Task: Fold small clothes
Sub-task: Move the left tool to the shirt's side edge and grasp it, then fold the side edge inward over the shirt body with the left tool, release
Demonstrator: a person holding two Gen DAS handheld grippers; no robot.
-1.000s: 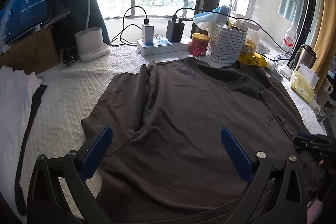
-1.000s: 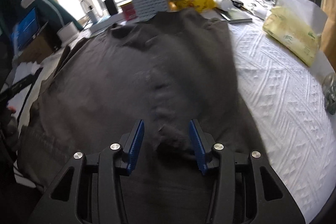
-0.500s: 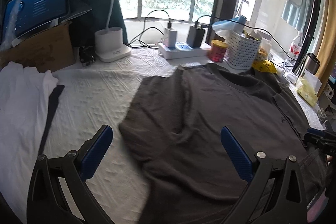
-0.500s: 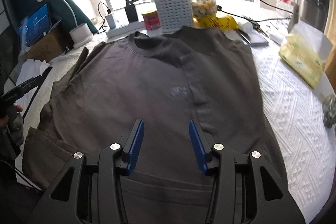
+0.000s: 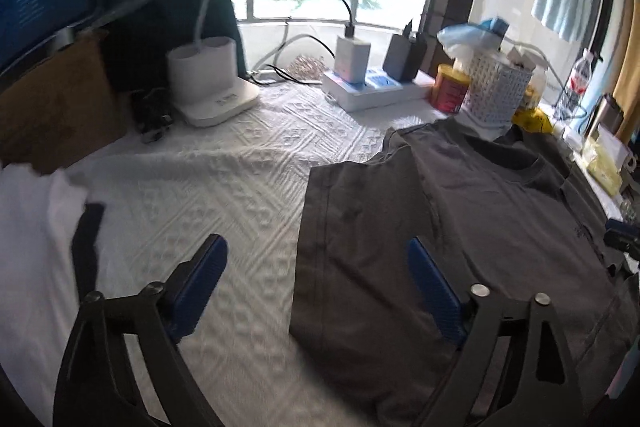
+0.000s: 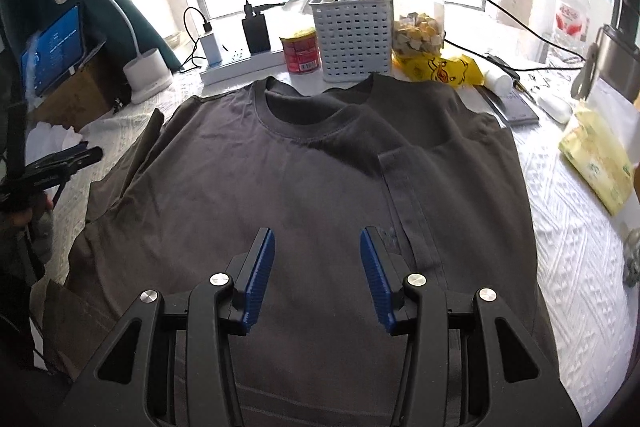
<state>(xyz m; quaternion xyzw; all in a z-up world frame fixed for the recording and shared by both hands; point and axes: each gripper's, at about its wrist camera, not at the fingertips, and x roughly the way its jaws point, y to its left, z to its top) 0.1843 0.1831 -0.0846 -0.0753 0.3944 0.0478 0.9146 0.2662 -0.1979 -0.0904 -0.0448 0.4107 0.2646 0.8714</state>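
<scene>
A dark grey T-shirt (image 6: 304,179) lies flat on the white textured cloth, collar toward the window, its right sleeve folded in over the chest. My right gripper (image 6: 316,259) hovers open and empty above the shirt's lower middle. In the left wrist view the shirt (image 5: 460,227) fills the right half, with its left sleeve edge lying straight. My left gripper (image 5: 316,267) is wide open and empty, straddling that sleeve edge above the cloth. The left gripper also shows at the left edge of the right wrist view (image 6: 60,163).
Along the window stand a power strip (image 6: 240,63), red can (image 6: 300,51), white basket (image 6: 352,35), yellow bag (image 6: 444,67) and lamp base (image 5: 208,87). White clothes (image 5: 32,247) lie at the left. A yellow packet (image 6: 596,155) and steel mug (image 6: 616,59) sit at the right.
My left gripper has swung left, from above the shirt's middle to its left edge. My right gripper has pulled back and opened wider; the shirt's right side now lies folded in.
</scene>
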